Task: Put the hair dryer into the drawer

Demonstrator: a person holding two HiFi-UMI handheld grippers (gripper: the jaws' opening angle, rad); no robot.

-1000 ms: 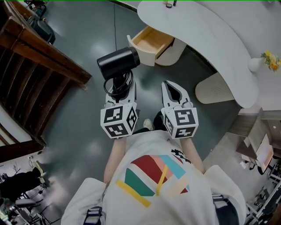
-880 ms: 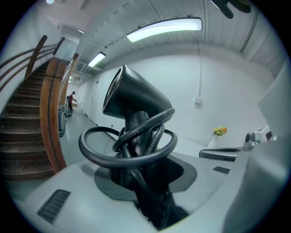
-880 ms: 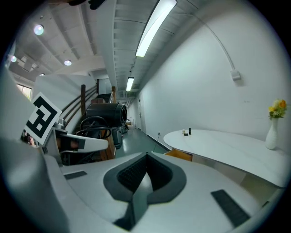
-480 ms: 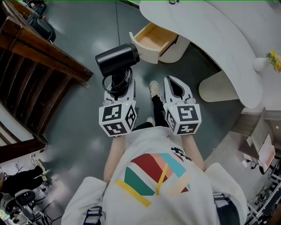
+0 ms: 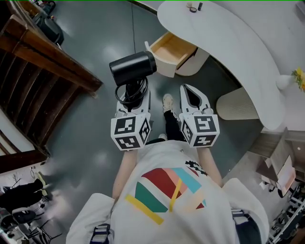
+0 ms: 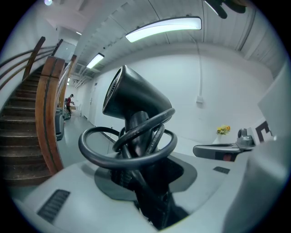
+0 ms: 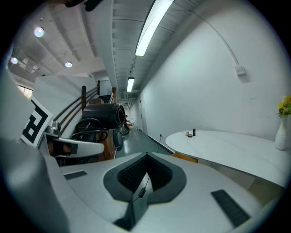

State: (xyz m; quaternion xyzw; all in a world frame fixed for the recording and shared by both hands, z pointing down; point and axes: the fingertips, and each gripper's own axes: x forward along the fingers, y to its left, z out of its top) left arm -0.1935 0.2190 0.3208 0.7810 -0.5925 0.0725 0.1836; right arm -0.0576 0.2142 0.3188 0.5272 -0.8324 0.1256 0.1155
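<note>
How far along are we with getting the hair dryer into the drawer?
Done: the cream-fronted wooden drawer stands open, and the black hair dryer, cord coiled round its handle, is clamped in the left gripper. In hand: the dryer hangs above the grey floor, short of the drawer. Left: carry it over the drawer, lower it in and let go. The right gripper is shut and empty.

No word, brand name or number could be read anywhere. The marker cube (image 5: 129, 133) on the left claw (image 5: 133, 93) and the marker cube (image 5: 200, 130) on the right claw (image 5: 187, 88) carried only black-and-white square code patterns, not letters. The shirt (image 5: 167, 190) bore a print of coloured stripes with no legible lettering. The small items (image 5: 195, 7) on the white counter (image 5: 228, 38) were too small to show any label.
</note>
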